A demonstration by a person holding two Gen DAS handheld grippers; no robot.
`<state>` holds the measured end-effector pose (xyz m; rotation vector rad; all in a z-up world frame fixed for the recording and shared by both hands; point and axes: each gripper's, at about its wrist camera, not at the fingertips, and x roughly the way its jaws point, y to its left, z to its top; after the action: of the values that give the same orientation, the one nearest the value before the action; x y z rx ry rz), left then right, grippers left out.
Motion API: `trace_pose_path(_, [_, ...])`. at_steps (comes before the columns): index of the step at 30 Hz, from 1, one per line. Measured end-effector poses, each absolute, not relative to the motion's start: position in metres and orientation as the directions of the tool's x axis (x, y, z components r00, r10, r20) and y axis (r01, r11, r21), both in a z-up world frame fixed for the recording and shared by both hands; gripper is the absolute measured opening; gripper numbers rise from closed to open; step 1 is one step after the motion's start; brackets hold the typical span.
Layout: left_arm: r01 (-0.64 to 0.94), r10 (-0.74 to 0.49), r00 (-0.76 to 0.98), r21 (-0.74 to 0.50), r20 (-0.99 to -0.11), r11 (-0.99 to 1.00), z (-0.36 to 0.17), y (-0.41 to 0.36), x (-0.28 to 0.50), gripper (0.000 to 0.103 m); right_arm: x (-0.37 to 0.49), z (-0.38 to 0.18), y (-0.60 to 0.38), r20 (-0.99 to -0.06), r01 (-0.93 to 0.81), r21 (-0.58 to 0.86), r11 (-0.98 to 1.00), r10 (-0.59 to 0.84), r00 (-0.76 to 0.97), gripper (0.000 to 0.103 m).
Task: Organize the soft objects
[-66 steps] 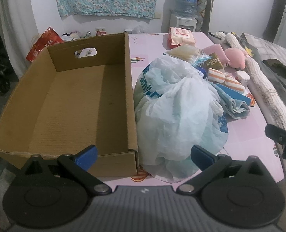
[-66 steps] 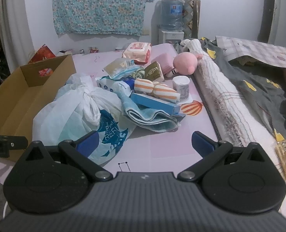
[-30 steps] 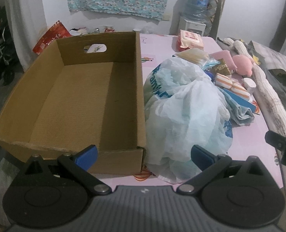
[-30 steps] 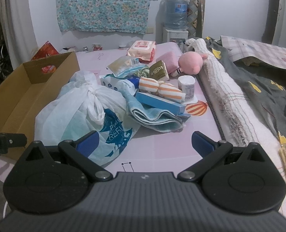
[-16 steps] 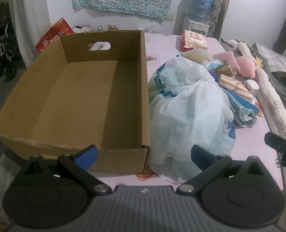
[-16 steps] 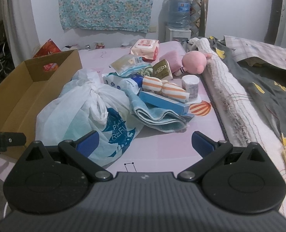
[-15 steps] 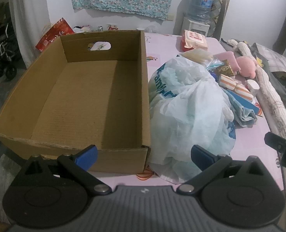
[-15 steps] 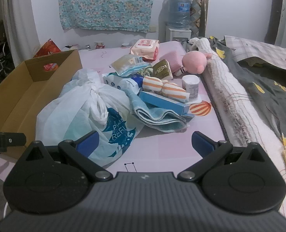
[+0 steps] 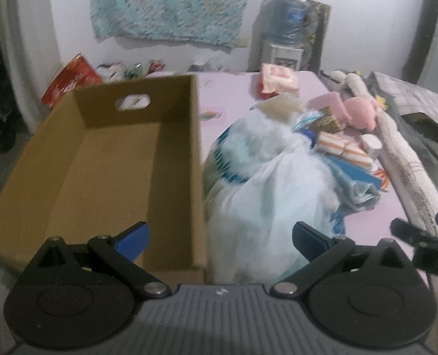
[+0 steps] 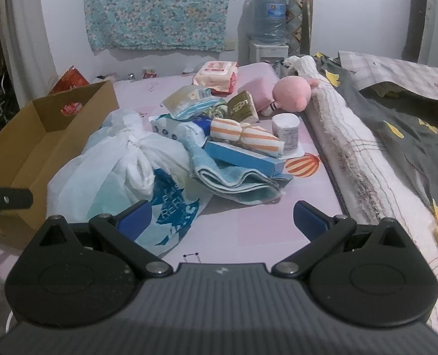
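Note:
An empty cardboard box (image 9: 106, 159) lies at the left of the pink table; it also shows in the right wrist view (image 10: 38, 136). Beside it sits a knotted white plastic bag (image 9: 266, 189) (image 10: 124, 171). Behind the bag lie a folded blue towel (image 10: 233, 180), a blue box (image 10: 242, 156), orange-striped socks (image 10: 245, 136), tissue packs (image 10: 189, 100), a pink plush (image 10: 291, 93) and a small white roll (image 10: 285, 131). My left gripper (image 9: 219, 238) is open and empty near the box's front right corner. My right gripper (image 10: 221, 217) is open and empty before the bag.
A rolled white blanket (image 10: 352, 153) and grey bedding (image 10: 396, 118) run along the table's right side. A wet-wipes pack (image 10: 216, 75) lies at the back. A water dispenser (image 10: 267, 29) stands against the wall. A red bag (image 9: 67, 80) sits behind the box.
The left wrist view has shifted right and blurred with motion; the box now sits further left in it. The right wrist view has hardly moved. Both grippers stay open.

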<state>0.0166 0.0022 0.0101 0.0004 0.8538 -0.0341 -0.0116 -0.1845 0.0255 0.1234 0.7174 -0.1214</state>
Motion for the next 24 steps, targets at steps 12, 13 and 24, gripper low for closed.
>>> trace_pose_path(12, [0.259,-0.251,0.644,-0.102,-0.723,0.960,0.008,-0.063,0.080,0.087,0.004,-0.004,-0.227,-0.526,0.103,-0.037,0.994,-0.107,0.844,0.102])
trace_pose_path(13, [0.272,-0.261,0.634,-0.107,-0.728,0.956,0.006,-0.069,0.086,0.084,0.007,-0.007,-0.228,-0.518,0.082,-0.049,0.995,-0.095,0.850,0.102])
trace_pose_path(24, [0.293,-0.257,0.550,-0.105,-0.794,0.950,-0.018,-0.098,0.119,0.026,0.057,-0.055,-0.192,-0.524,-0.206,-0.235,0.950,0.055,0.850,0.057])
